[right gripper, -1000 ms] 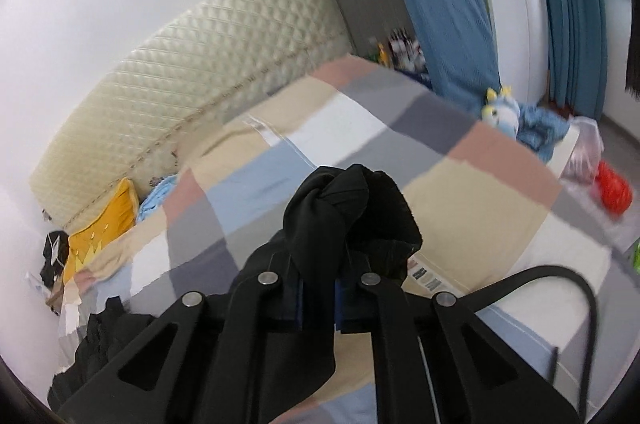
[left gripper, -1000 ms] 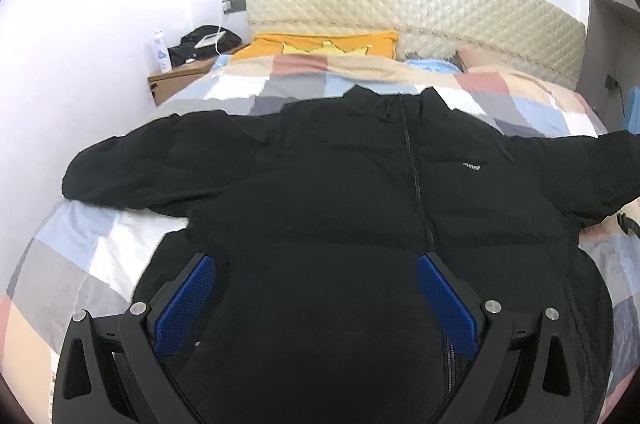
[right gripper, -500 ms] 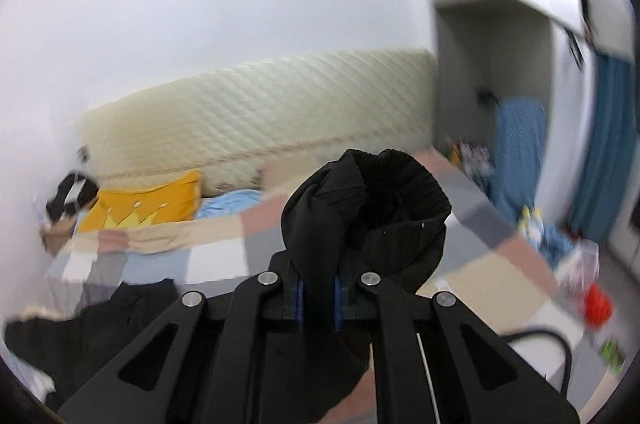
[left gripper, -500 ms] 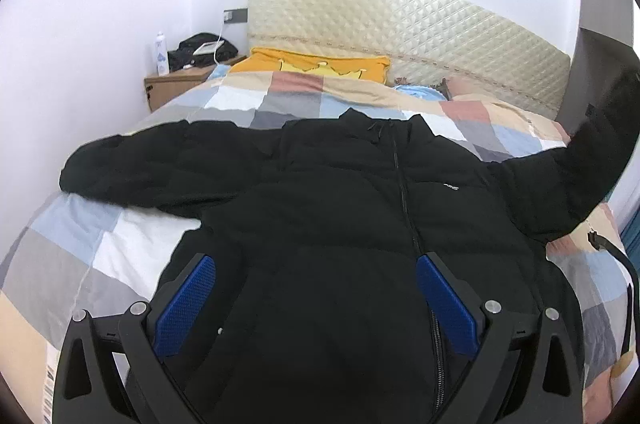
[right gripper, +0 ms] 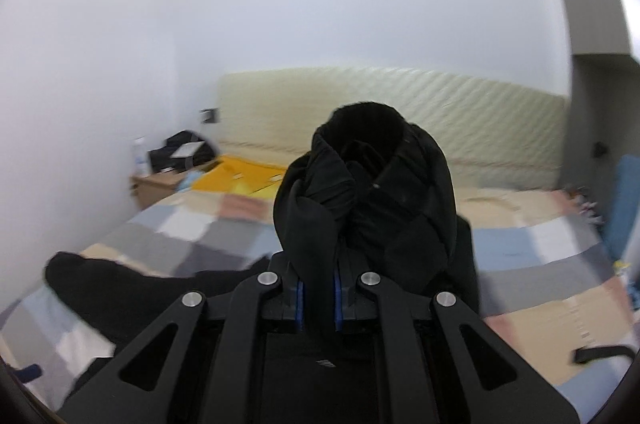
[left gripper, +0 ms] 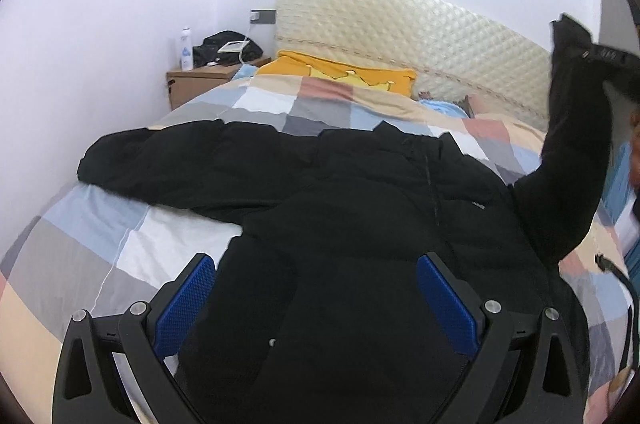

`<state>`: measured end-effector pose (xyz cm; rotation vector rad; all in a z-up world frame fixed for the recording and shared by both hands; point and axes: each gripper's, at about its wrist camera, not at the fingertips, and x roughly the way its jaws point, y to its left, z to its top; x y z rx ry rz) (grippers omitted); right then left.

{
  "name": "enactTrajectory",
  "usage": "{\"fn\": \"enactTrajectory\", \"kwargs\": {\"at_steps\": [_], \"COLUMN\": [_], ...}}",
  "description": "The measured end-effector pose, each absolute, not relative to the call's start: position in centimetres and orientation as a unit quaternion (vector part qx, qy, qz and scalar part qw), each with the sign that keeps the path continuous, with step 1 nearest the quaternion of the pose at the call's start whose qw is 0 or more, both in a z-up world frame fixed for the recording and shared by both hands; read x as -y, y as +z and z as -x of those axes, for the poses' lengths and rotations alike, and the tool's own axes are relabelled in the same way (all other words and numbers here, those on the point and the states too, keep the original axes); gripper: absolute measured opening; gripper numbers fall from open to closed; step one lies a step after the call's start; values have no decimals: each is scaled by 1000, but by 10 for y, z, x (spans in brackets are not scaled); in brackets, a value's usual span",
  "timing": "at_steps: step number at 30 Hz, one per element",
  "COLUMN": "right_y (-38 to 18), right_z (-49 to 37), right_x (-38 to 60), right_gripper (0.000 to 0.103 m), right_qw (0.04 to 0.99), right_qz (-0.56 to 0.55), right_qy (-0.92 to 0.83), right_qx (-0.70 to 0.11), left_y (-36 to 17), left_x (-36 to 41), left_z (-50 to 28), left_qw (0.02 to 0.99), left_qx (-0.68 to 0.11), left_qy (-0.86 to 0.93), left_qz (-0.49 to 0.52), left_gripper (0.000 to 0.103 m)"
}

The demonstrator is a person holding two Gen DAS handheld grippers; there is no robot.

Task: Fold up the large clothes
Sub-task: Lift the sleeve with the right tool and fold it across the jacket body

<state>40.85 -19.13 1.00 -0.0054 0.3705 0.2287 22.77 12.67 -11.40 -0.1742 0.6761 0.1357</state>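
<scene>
A black puffer jacket (left gripper: 360, 224) lies front up on the checked bed cover, collar toward the headboard. Its left sleeve (left gripper: 168, 163) lies spread out flat. My left gripper (left gripper: 316, 288) is open and empty, hovering over the jacket's lower body. My right gripper (right gripper: 318, 298) is shut on the cuff (right gripper: 364, 195) of the right sleeve and holds it high. In the left wrist view that sleeve (left gripper: 572, 159) rises steeply from the shoulder to the right gripper (left gripper: 588, 53) at the upper right.
The bed (left gripper: 100, 264) has a quilted cream headboard (left gripper: 400, 35) and a yellow pillow (left gripper: 340, 75). A wooden nightstand (left gripper: 196, 83) with a bottle and a black bag stands at the far left. A black cable (left gripper: 624, 284) lies at the bed's right edge.
My right gripper has lifted the right sleeve off the bed and swung it up and toward the jacket's body. My left gripper has stayed open and drawn back a little.
</scene>
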Motion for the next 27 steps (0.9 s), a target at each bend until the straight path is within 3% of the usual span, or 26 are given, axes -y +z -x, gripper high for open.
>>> {"fn": "enactTrajectory", "kwargs": {"at_steps": [9, 18, 27], "right_y": [-74, -182, -222], "right_z": [-421, -406, -404], "right_x": [73, 26, 13], "right_gripper": [11, 11, 13], "right_qw": [950, 916, 892], "right_qz": [-5, -6, 3], "right_qy": [197, 231, 236], "right_qx": [-244, -329, -385], "left_y": [-123, -138, -142], "left_x": [-174, -191, -201], "left_z": [-230, -229, -230], "left_qw": [931, 925, 919], "left_qx": [-329, -338, -343], "left_qy": [79, 85, 92], "left_qz": [135, 149, 169], "left_gripper": [102, 102, 102]}}
